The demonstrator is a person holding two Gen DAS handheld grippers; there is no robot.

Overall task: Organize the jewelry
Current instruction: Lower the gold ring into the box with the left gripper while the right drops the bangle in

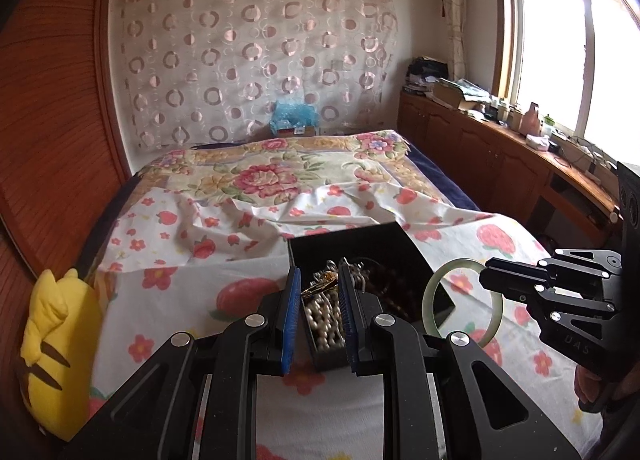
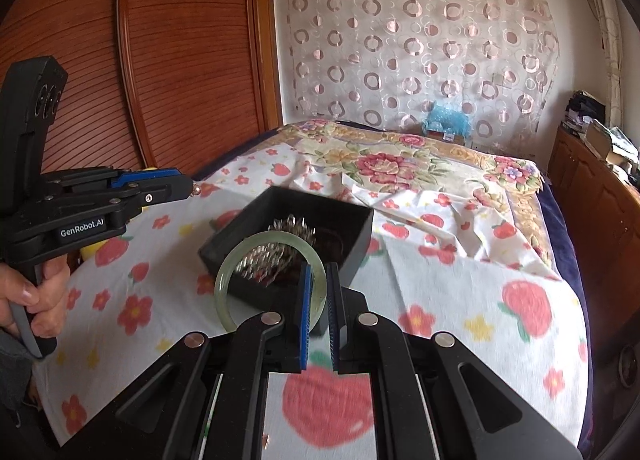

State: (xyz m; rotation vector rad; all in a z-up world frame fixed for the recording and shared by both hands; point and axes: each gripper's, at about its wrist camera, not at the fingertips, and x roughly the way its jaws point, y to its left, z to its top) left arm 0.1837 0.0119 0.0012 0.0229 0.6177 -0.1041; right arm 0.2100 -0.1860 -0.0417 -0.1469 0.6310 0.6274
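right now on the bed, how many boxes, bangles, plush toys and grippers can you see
black box: 1
green bangle: 1, clamped in the right gripper
yellow plush toy: 1
grippers: 2, right and left gripper
total: 5
The jewelry heaped in the box is too tangled to count.

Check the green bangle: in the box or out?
Out. The right gripper holds the green bangle by its rim, in front of the black box.
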